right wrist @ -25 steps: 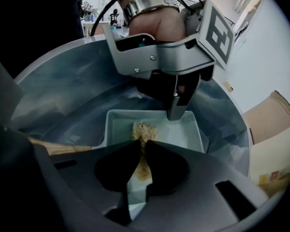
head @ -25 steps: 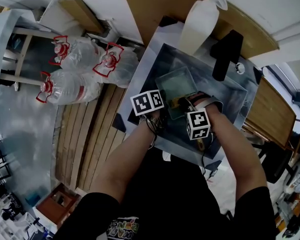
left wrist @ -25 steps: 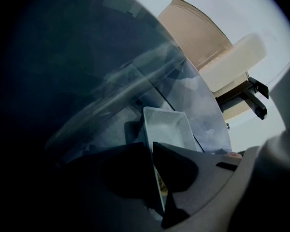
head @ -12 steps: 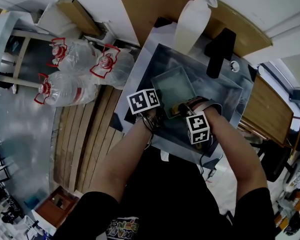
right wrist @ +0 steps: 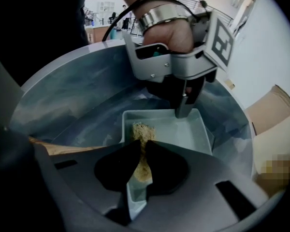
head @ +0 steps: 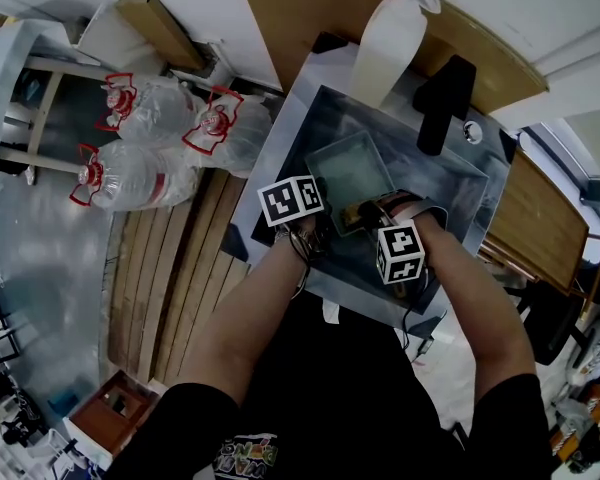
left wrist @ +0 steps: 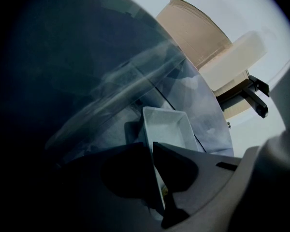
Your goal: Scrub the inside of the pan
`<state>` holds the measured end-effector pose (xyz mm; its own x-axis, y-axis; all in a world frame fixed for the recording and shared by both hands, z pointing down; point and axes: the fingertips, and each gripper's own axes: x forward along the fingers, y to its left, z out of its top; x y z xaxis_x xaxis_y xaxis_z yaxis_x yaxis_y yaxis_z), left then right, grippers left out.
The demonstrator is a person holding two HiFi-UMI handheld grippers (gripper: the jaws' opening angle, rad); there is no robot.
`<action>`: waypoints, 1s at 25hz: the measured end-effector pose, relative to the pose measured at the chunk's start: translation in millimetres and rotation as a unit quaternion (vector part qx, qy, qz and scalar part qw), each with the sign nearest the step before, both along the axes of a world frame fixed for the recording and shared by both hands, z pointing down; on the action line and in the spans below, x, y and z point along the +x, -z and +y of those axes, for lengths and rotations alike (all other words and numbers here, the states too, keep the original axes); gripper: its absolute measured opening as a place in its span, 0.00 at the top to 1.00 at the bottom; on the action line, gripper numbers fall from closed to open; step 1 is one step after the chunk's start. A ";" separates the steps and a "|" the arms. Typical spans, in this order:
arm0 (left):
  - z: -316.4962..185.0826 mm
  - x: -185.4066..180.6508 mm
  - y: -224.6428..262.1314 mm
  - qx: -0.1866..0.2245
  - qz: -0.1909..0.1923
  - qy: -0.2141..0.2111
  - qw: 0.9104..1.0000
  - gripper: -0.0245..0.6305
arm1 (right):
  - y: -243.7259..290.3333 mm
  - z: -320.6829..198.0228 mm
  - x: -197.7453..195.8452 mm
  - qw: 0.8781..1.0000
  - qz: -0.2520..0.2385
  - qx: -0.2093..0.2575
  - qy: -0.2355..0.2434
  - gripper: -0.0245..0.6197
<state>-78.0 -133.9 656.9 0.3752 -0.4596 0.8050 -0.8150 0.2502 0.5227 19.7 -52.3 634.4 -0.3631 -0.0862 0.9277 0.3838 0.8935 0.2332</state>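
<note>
A pale rectangular pan [head: 352, 171] sits in the steel sink [head: 450, 183]. My left gripper [head: 323, 230] is shut on the pan's near-left rim; in the left gripper view the thin wall of the pan [left wrist: 166, 127] runs between the two dark jaws of that gripper [left wrist: 152, 153]. My right gripper [right wrist: 144, 151] is shut on a tan scrubber [right wrist: 141, 131], which presses on the floor of the pan [right wrist: 183, 132] at its near-left corner. The right gripper view also shows the left gripper [right wrist: 184, 111] clamped on the pan's far rim. In the head view the right gripper [head: 360, 216] reaches in from the pan's near side.
A black faucet [head: 442, 103] hangs over the sink's far side, with a white jug [head: 388, 36] beside it on the wooden counter. Large water bottles [head: 150, 168] lie on the floor to the left. The sink walls close in around the pan.
The right gripper has slid slightly toward me and partly back with the scrubber. The left gripper and the pan have hardly moved.
</note>
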 end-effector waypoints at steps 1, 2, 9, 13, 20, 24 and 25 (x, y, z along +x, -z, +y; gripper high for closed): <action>0.3 -0.1 0.2 0.000 -0.001 -0.001 1.000 0.86 | 3.0 -7.0 -1.9 1.000 -0.013 0.010 -0.016 0.89; 0.5 0.0 0.2 0.000 -0.003 -0.002 1.000 0.86 | 6.1 -16.5 -3.1 0.999 -0.026 0.027 -0.031 0.89; 1.0 -0.9 -0.2 -0.001 -0.001 -0.001 1.000 0.86 | 15.4 -85.0 -13.4 0.988 -0.055 0.124 -0.070 0.88; 0.9 -0.1 -0.8 -0.004 0.004 0.003 1.000 0.86 | 13.4 -109.9 -23.1 0.986 -0.058 0.143 -0.064 0.88; 1.1 1.3 -0.4 -0.005 0.006 0.003 1.000 0.86 | -0.7 -127.0 -33.7 0.984 -0.043 0.173 -0.010 0.89; 0.8 -0.1 -1.3 -0.005 0.011 0.006 1.000 0.86 | -7.2 -123.8 -31.3 0.987 -0.055 0.152 -0.013 0.88; 0.9 -0.4 -1.4 -0.005 0.011 0.007 1.000 0.86 | -6.9 -123.7 -31.4 0.987 -0.058 0.149 -0.015 0.89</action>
<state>-78.4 -133.0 658.3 0.3870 -0.4567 0.8011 -0.7997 0.2662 0.5381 -11.8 -176.0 641.4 -0.4581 -0.3608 0.8124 0.3143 0.7891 0.5277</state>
